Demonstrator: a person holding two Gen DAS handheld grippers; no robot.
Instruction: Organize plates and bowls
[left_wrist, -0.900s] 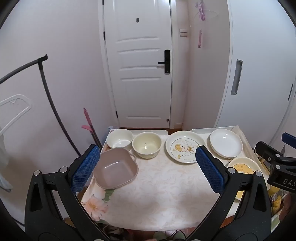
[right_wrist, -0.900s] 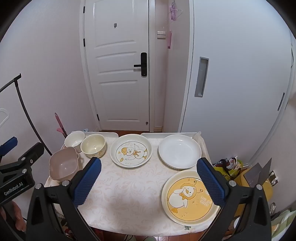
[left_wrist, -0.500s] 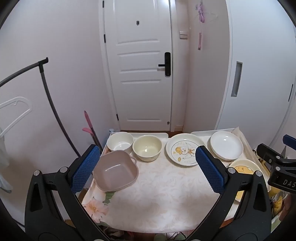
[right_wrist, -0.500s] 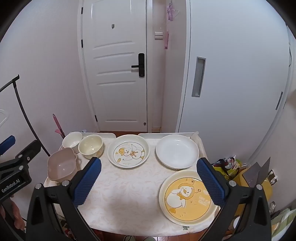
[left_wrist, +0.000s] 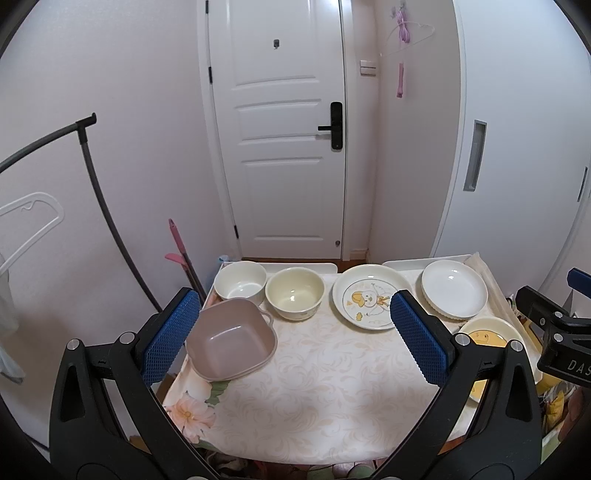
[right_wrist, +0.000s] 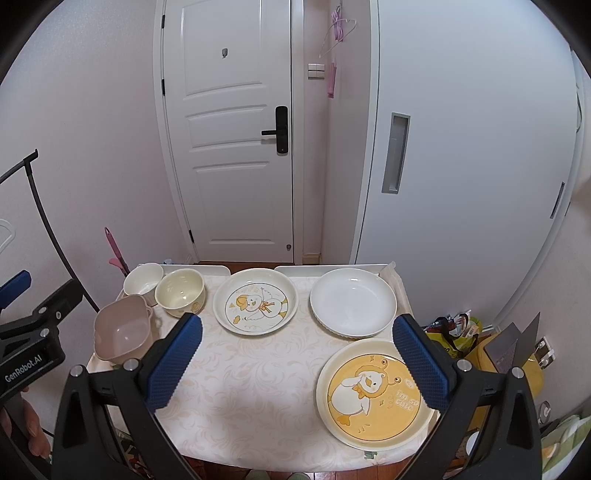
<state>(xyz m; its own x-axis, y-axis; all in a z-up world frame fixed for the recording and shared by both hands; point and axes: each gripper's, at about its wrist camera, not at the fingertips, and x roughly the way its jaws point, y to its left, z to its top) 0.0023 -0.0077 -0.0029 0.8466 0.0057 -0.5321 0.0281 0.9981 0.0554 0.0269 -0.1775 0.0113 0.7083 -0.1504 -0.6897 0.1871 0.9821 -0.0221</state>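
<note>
Left wrist view: left gripper (left_wrist: 293, 332) up above the near half of the small table under a pale floral-print tablecloth (left_wrist: 325, 387), blue-padded fingers (left_wrist: 168, 338) spread wide, nothing between them. Square dusty-pink plastic bowl with side handles (left_wrist: 232, 345) at the table's left edge, just beside the left pad. Behind it, round white ceramic bowl (left_wrist: 240, 282) and round cream-yellow ceramic bowl (left_wrist: 294, 292) side by side, close to touching. Further right, cream deep plate with a duck drawing (left_wrist: 369, 301), then plain white deep plate (left_wrist: 454, 288). Large yellow plate with a cartoon duck (left_wrist: 487, 332) mostly hidden behind the right finger. Right gripper's black frame poking in at the right edge. White panelled door with black handle (left_wrist: 284, 147) behind the table.

Right wrist view: right gripper (right_wrist: 297, 363) over the table's near edge, fingers (right_wrist: 419, 360) spread fully, gripping nothing. Large yellow duck plate (right_wrist: 373, 395) at the near right corner, partly under the right pad; contact not clear. White plate (right_wrist: 352, 301) just behind it, rims close or overlapping. Duck-drawing plate (right_wrist: 255, 301) mid-table, apart from both. Cream bowl (right_wrist: 180, 291), white bowl (right_wrist: 143, 278) and pink square bowl (right_wrist: 122, 332) clustered on the left. Left gripper body at the left edge, with part of a hand (right_wrist: 29, 428) below.
</note>
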